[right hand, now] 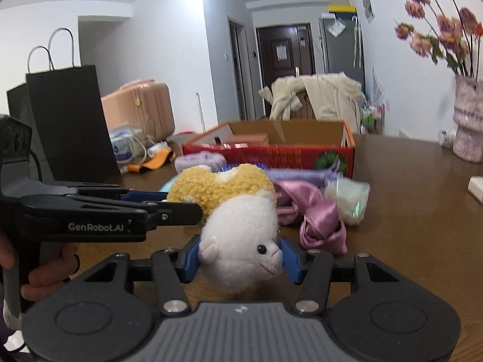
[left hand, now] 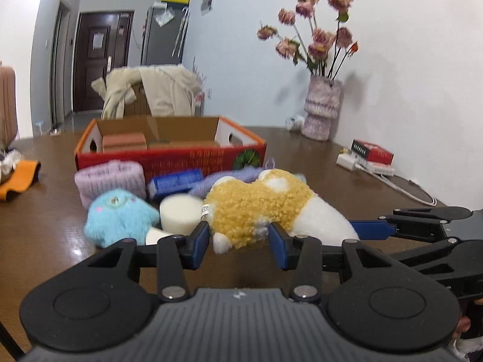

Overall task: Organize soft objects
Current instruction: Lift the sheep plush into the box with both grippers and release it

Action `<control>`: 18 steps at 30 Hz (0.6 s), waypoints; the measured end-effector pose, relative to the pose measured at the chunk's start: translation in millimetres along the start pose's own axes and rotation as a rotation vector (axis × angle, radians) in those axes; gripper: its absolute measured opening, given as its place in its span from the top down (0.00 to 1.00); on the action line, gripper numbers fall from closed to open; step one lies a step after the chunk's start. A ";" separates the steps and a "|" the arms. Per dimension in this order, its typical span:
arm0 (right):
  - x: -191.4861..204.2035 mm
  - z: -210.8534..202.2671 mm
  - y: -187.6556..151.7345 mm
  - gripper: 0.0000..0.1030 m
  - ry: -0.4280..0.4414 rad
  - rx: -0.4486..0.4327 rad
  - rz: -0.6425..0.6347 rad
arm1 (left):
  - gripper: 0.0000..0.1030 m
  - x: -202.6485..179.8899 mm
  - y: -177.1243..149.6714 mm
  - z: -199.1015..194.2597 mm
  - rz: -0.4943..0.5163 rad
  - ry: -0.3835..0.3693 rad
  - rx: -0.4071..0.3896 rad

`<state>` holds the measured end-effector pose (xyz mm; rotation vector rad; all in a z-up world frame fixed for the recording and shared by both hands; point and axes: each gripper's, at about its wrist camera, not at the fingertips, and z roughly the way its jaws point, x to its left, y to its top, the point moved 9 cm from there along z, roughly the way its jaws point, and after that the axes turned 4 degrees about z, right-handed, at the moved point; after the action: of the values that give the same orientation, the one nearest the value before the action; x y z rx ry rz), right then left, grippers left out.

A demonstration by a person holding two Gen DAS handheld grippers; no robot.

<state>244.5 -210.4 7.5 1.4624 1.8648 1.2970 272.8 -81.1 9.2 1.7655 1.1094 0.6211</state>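
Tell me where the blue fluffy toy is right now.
In the left wrist view the blue fluffy toy lies on the table at left, against the white foam cylinder, in front of the purple knit piece.

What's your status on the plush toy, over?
Both grippers, left and right, around yellow-white plush, on the table. Red box behind; nothing blocking.

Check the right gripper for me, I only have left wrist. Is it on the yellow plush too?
Observer: Yes. The right gripper has the plush toy's white head between its pads, touching both sides.
Operator: Anything hidden behind the plush?
Observer: A pink satin cloth lies bunched against it on the table.
Operator: Anything tall at the table's left end?
Observer: A black paper bag stands upright there.
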 end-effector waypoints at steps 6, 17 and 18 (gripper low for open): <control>-8.1 -5.9 47.7 0.48 0.012 -0.063 -0.004 | 0.57 -0.9 46.1 1.2 0.033 -0.004 -0.059; -79.4 95.6 175.3 0.49 0.022 -0.075 0.104 | 0.56 49.2 164.6 114.3 0.099 -0.004 -0.133; -87.1 109.9 182.9 0.49 0.011 -0.069 0.108 | 0.57 56.8 170.5 130.6 0.087 -0.004 -0.120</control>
<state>454.2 -245.7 96.5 1.5415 1.7511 1.4070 472.0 -115.6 101.2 1.7180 0.9758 0.7217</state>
